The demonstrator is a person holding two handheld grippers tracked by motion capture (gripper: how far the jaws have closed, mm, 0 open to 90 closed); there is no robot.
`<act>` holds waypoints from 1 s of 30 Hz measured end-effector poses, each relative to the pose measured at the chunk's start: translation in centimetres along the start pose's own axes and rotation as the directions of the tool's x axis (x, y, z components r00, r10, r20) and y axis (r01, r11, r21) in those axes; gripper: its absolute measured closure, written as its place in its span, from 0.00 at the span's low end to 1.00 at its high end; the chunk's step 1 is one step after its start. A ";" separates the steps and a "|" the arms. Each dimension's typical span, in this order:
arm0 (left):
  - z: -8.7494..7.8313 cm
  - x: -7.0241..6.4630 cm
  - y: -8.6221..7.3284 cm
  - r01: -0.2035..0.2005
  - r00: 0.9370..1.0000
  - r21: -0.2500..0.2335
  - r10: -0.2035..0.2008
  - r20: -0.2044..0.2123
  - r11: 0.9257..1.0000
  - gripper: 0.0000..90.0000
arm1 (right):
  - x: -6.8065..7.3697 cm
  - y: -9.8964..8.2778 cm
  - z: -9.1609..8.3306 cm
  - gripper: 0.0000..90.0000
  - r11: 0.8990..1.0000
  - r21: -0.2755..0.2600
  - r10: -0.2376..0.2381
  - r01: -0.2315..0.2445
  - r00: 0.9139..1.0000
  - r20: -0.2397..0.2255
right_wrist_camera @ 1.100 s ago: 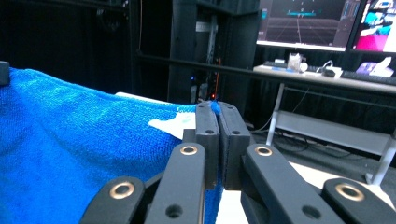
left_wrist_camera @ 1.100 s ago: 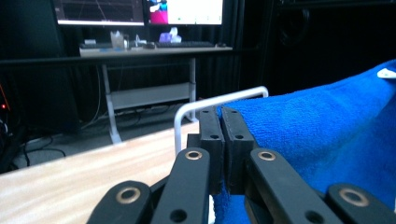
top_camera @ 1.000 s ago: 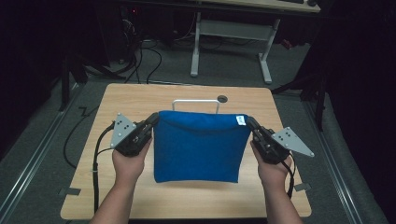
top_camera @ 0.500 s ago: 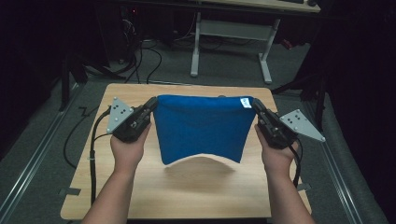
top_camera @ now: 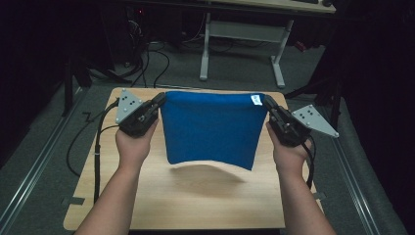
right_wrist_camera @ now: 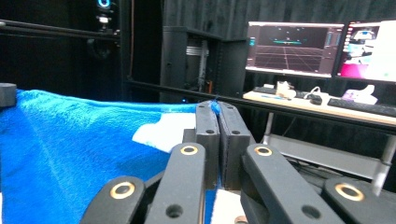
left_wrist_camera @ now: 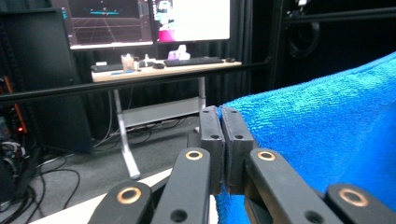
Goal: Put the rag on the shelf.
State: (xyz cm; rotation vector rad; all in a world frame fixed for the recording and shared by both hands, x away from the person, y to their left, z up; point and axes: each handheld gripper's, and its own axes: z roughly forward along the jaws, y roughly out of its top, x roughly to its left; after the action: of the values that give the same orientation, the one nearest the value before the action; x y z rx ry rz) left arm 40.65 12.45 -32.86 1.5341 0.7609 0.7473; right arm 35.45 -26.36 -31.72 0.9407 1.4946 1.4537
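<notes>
Both tongs, left tongs [top_camera: 160, 99] and right tongs [top_camera: 268, 102], clamp the blue towel's [top_camera: 210, 127] top corners, seemingly lifted clear of the table [top_camera: 195, 196].

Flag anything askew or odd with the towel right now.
Nothing stands out. The blue towel hangs off the table, its top edge level between the left gripper and right gripper, each shut on a corner.

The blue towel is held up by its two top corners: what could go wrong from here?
1. Each gripper, left gripper and right gripper, pinches only a small corner of the blue towel, so a corner might slip out.
2. The lower edge hangs free above the wooden table and may fold under when lowered.
</notes>
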 end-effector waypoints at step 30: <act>10.9 5.3 -1.0 -0.079 0.991 0.179 0.097 -0.093 0.981 0.99 | -4.7 -1.2 13.2 0.99 0.975 0.224 -0.015 -0.003 0.997 0.080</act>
State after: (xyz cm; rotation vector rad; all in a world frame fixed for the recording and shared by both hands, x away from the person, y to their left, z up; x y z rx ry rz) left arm 52.52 10.59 -34.65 1.7068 0.8570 0.8475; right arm 49.53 -25.78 -32.43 1.1154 1.6223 1.2444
